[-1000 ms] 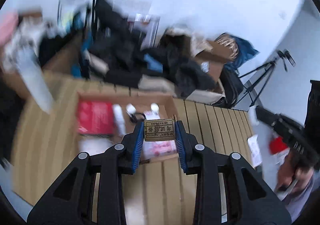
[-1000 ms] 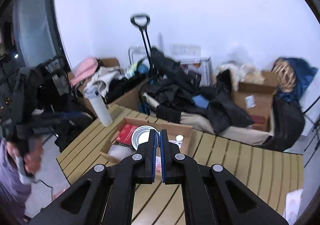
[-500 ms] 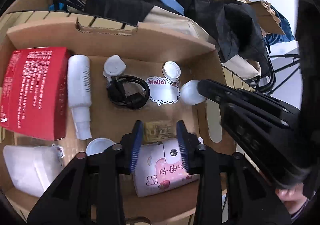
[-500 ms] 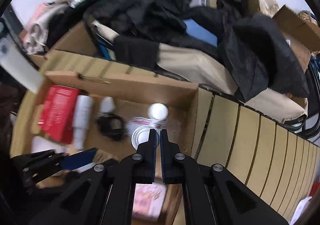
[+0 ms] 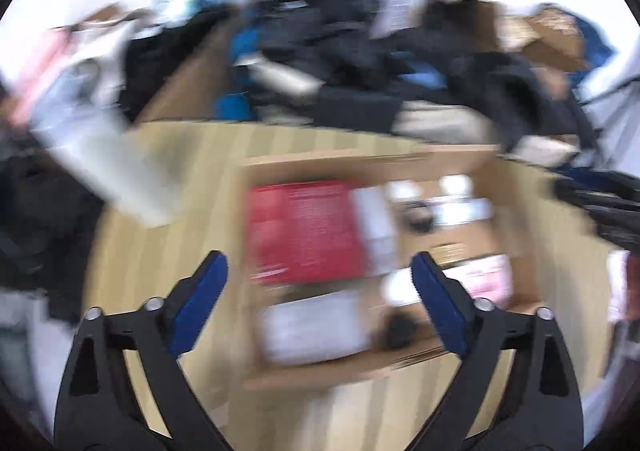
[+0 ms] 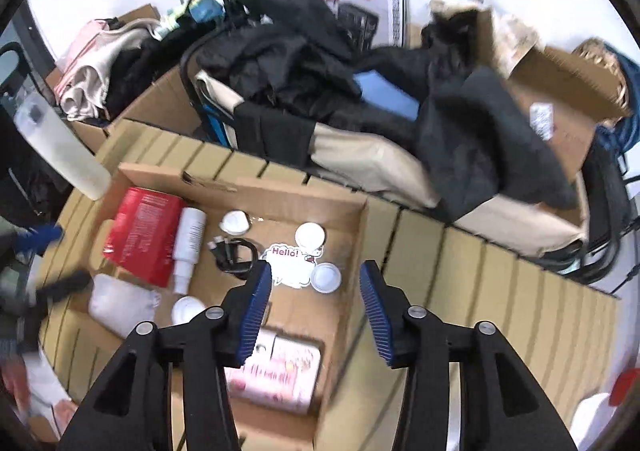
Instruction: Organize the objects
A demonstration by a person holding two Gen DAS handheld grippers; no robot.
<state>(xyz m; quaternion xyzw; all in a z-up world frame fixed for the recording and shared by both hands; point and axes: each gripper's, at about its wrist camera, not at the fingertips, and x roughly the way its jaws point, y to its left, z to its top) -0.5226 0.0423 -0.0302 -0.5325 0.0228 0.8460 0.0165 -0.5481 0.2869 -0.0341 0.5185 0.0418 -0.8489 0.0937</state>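
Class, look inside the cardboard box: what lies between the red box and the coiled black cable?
In the right wrist view, a white spray bottle lies between the red box and the black cable, on the cardboard box floor.

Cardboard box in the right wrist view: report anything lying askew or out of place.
In the cardboard box, the white spray bottle lies on its side beside the red box, and a black cable sits loosely coiled. Nothing looks spilled or damaged.

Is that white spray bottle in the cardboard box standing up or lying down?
Lying down. The white spray bottle rests flat on the floor of the cardboard box, beside the red box, nozzle toward the camera.
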